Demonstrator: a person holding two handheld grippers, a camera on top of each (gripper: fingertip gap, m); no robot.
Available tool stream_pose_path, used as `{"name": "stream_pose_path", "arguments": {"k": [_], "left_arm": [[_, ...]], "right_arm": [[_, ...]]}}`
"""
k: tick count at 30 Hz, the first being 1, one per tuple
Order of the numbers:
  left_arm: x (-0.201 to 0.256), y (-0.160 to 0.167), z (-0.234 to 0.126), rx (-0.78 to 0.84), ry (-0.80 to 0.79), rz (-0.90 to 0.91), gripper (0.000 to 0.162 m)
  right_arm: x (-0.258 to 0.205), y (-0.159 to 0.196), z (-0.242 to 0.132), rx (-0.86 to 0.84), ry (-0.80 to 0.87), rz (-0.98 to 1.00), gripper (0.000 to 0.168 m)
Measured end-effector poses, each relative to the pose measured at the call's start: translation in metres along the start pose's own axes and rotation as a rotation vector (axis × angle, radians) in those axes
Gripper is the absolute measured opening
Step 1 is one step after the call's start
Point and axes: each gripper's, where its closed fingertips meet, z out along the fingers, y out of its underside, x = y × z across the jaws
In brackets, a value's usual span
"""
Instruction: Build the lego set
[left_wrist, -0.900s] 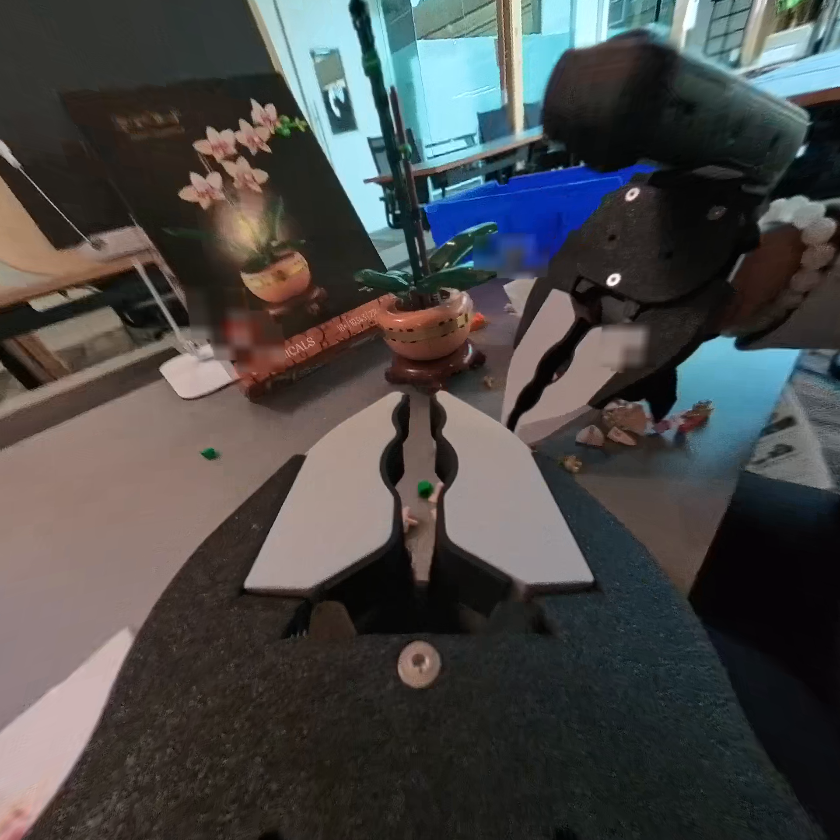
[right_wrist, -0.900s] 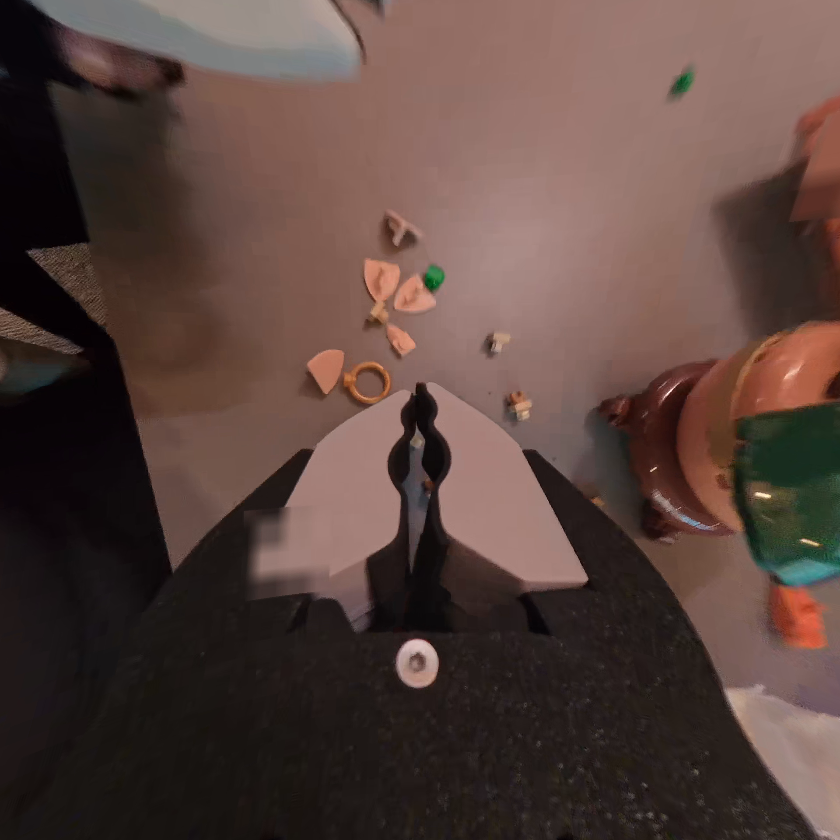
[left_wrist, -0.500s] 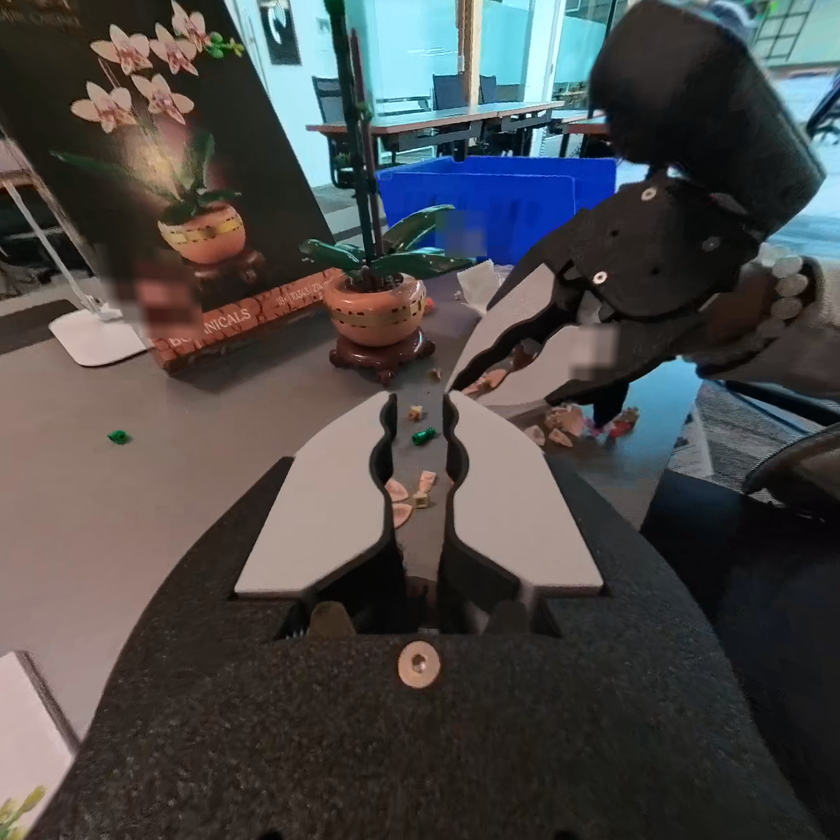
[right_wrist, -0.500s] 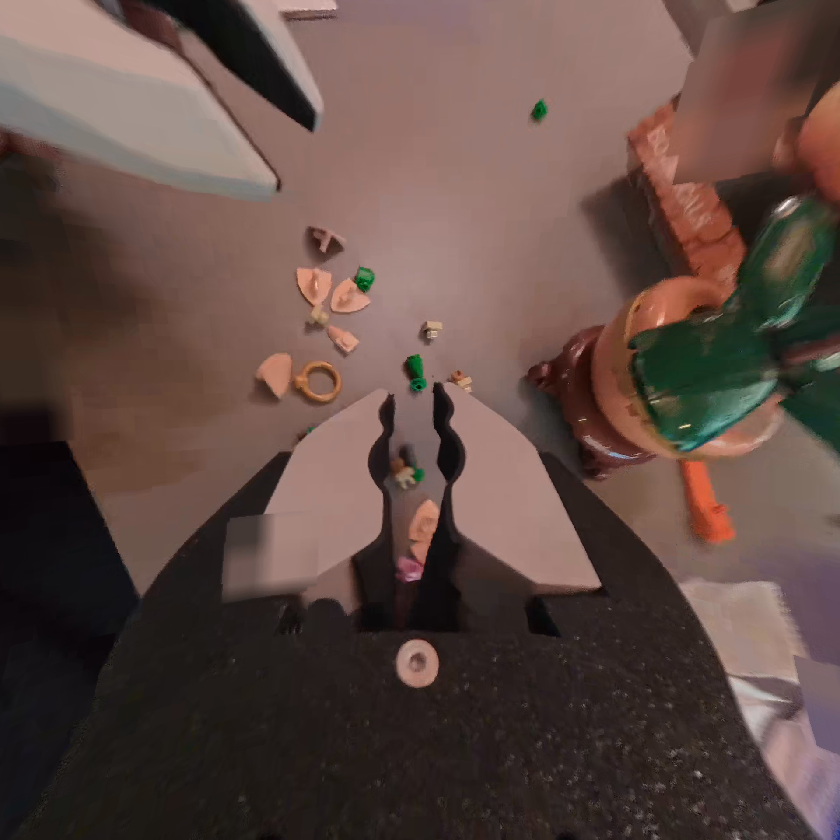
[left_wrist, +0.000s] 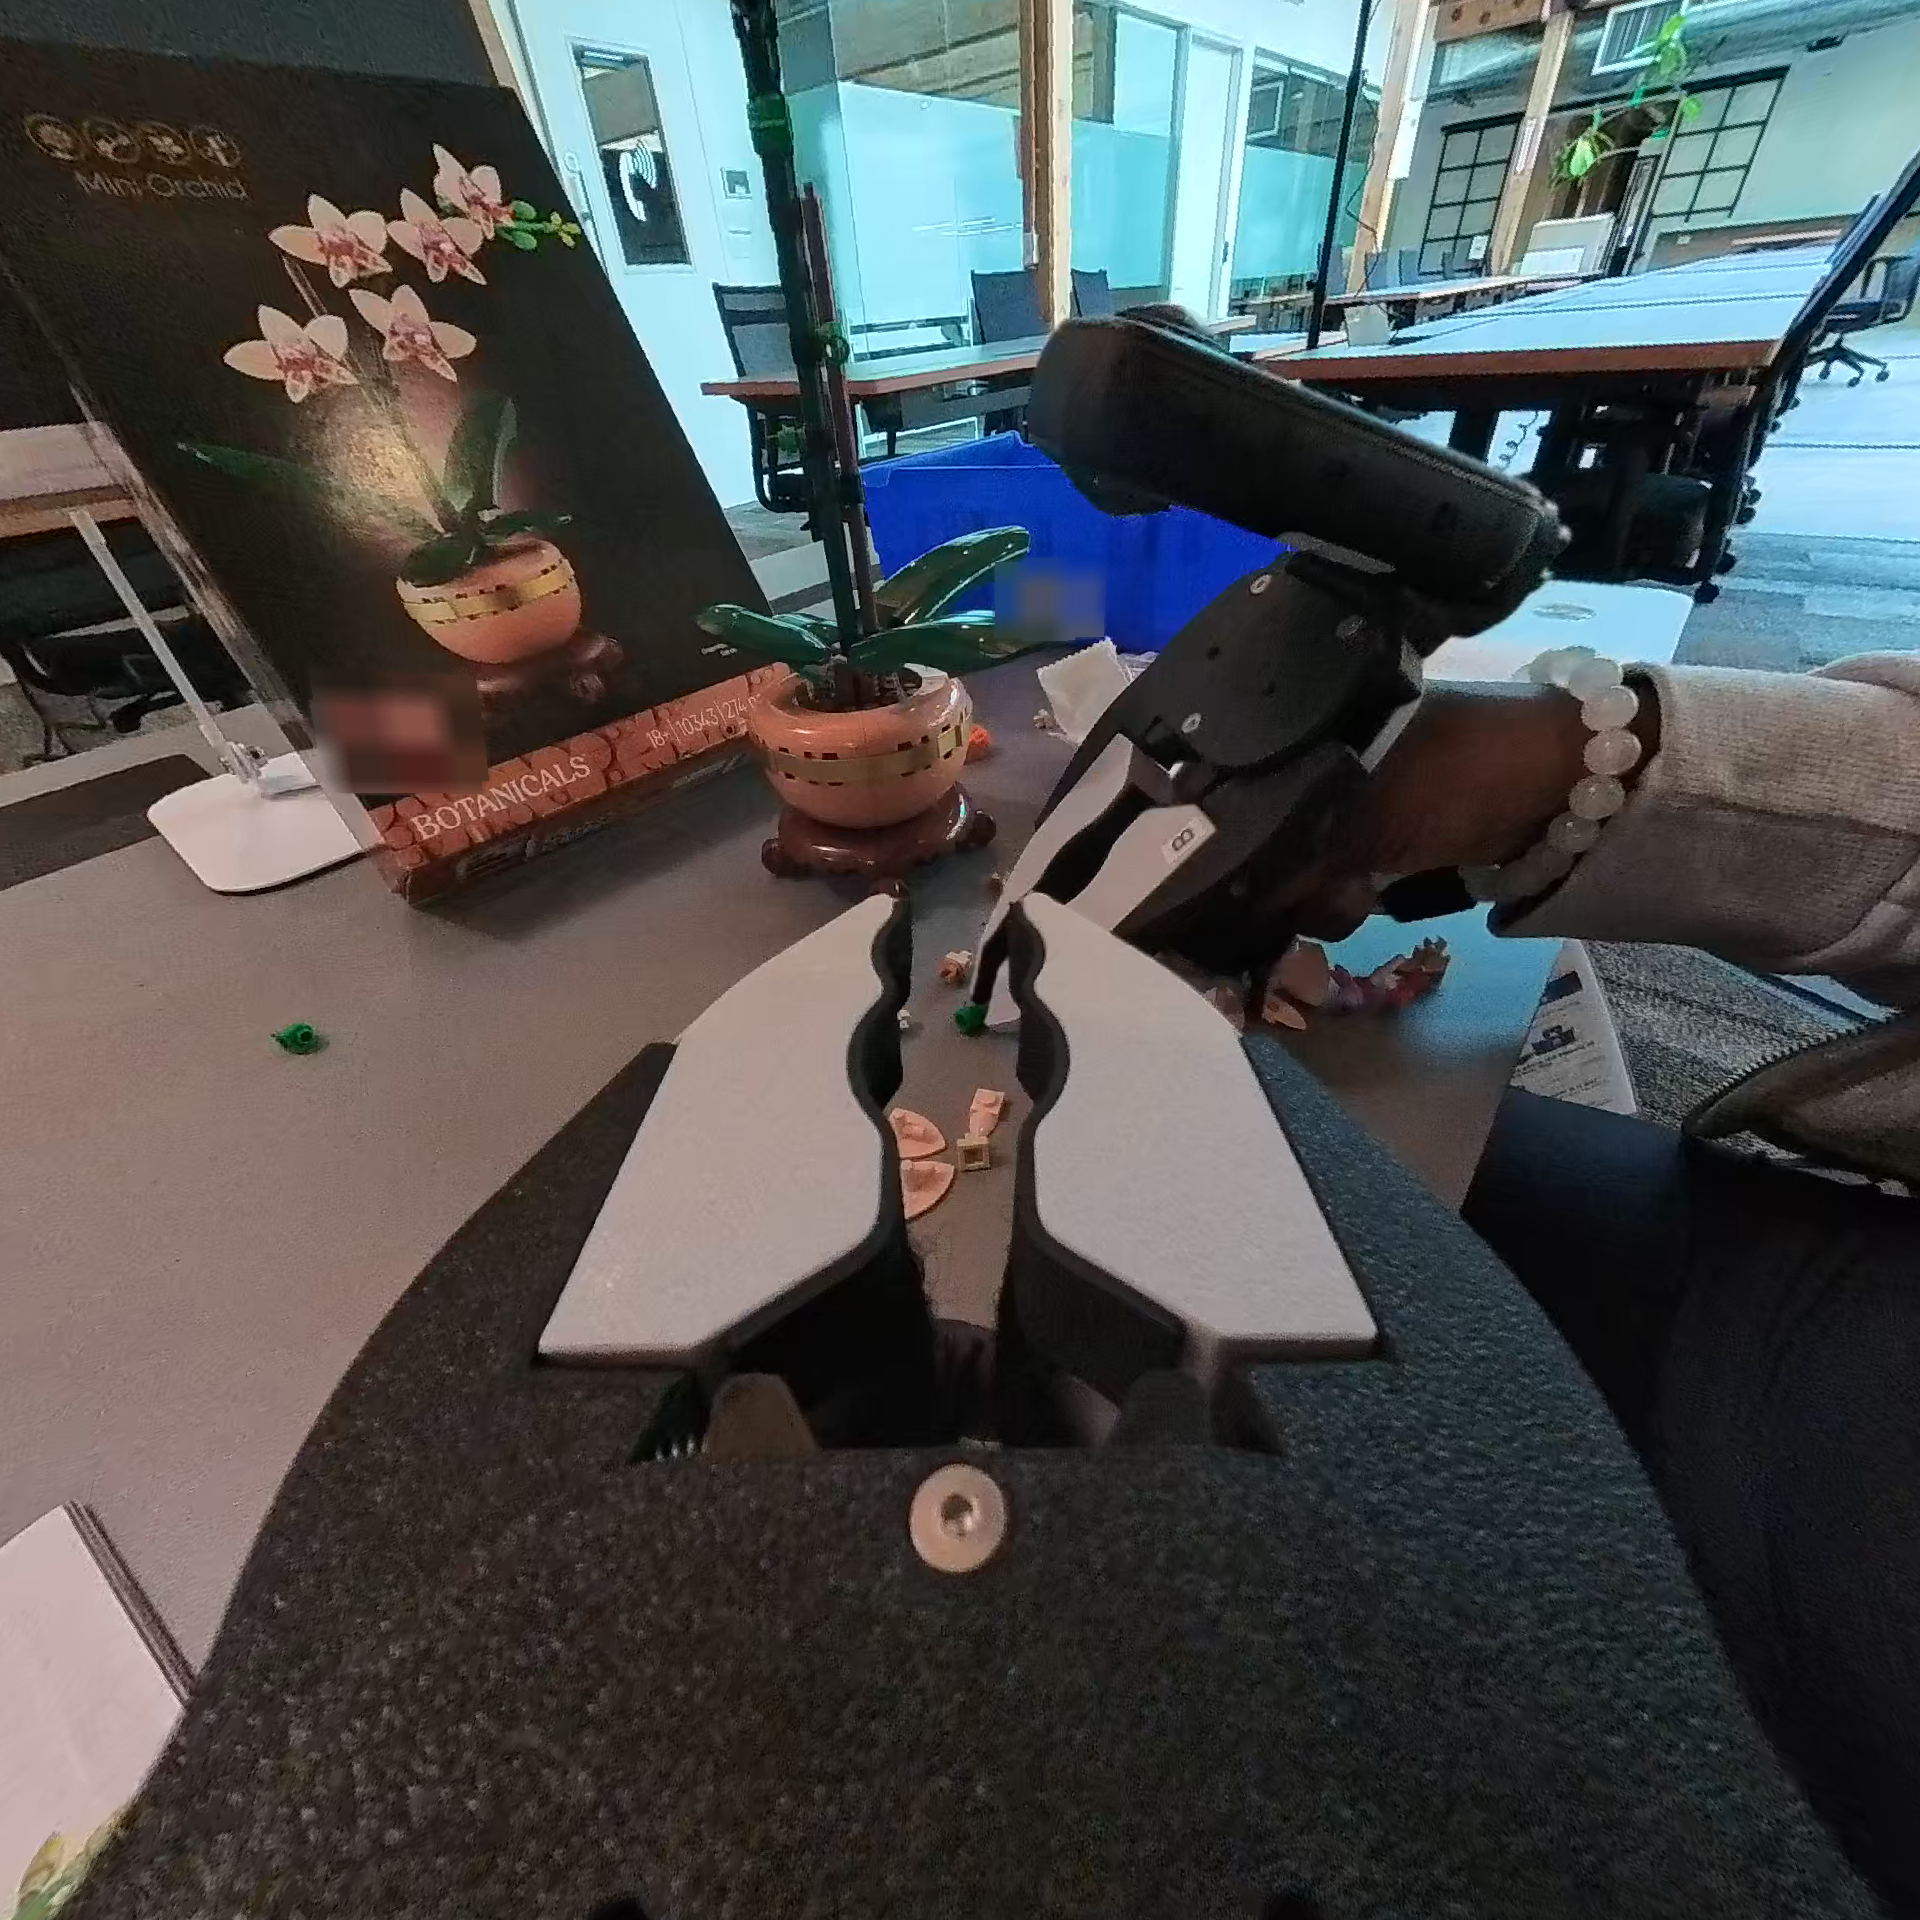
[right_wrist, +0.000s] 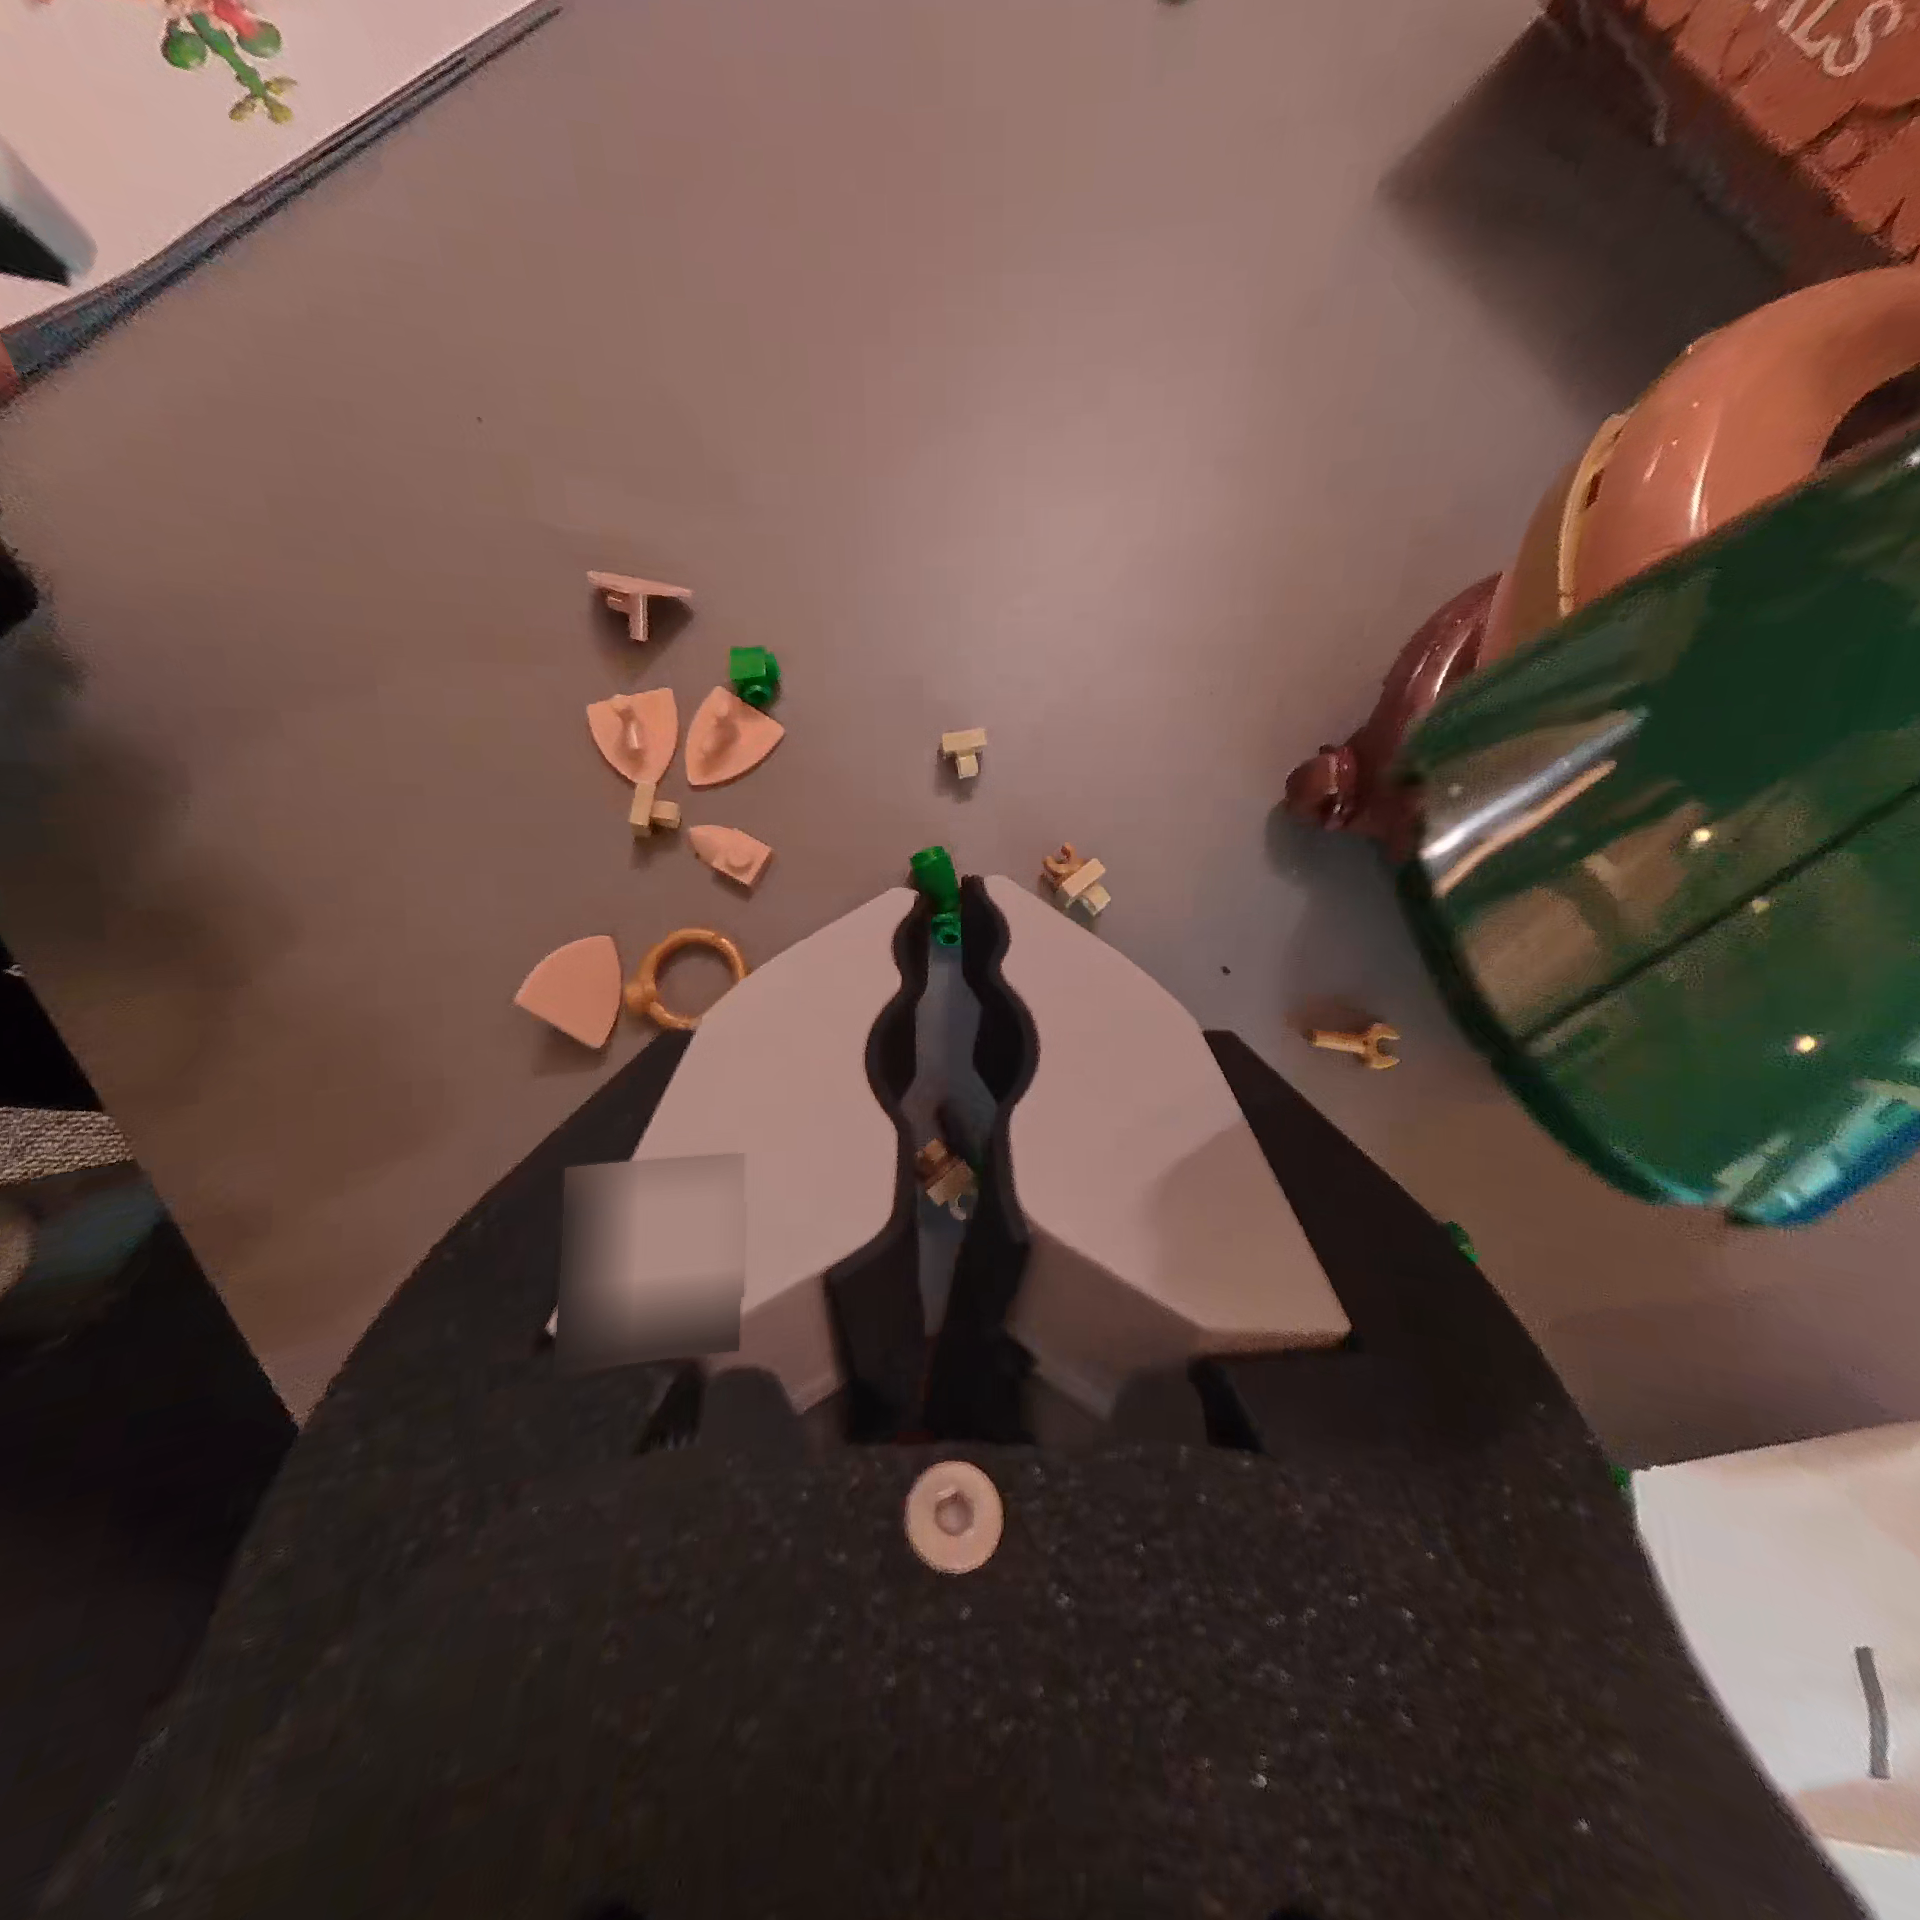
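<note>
While the pot (left_wrist: 858, 750) with leaves stands built, petals (right_wrist: 634, 732) lie loose; right gripper (right_wrist: 943, 902) jaws nearly closed around a green stud (right_wrist: 932, 871), left gripper (left_wrist: 958, 940) jaws apart, empty.

Both tongs low, tips close together

My left tongs (left_wrist: 961, 925) sit level, parted with a clear gap. My right tongs (right_wrist: 940, 894) tilt steeply down, nearly closed, tips pinching a small green piece (right_wrist: 932, 871); my right hand (left_wrist: 1455, 790) grips their handle, wrist bent.

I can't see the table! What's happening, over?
Right gripper pinching green piece on table. Left gripper open, empty. Pink petals nearby, nothing blocking.
</note>
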Motion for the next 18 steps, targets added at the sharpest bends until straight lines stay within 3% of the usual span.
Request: {"name": "stream_pose_path", "arguments": {"k": [1, 7, 11, 18], "left_arm": [[0.0, 0.0, 0.0, -0.002, -0.002, 0.004, 0.017], [0.003, 0.008, 0.004, -0.058, 0.004, -0.002, 0.017], [0.006, 0.009, 0.006, -0.083, 0.021, -0.011, 0.016], [0.014, 0.007, 0.006, -0.078, 0.039, 0.074, 0.016]], "right_arm": [[0.0, 0.0, -0.001, 0.004, -0.004, -0.007, 0.005], [-0.014, -0.007, -0.017, 0.158, -0.001, -0.231, 0.0], [-0.008, 0.003, -0.022, 0.094, 0.039, -0.378, 0.01], [-0.007, 0.002, -0.008, 0.067, -0.089, -0.308, 0.03]]}}
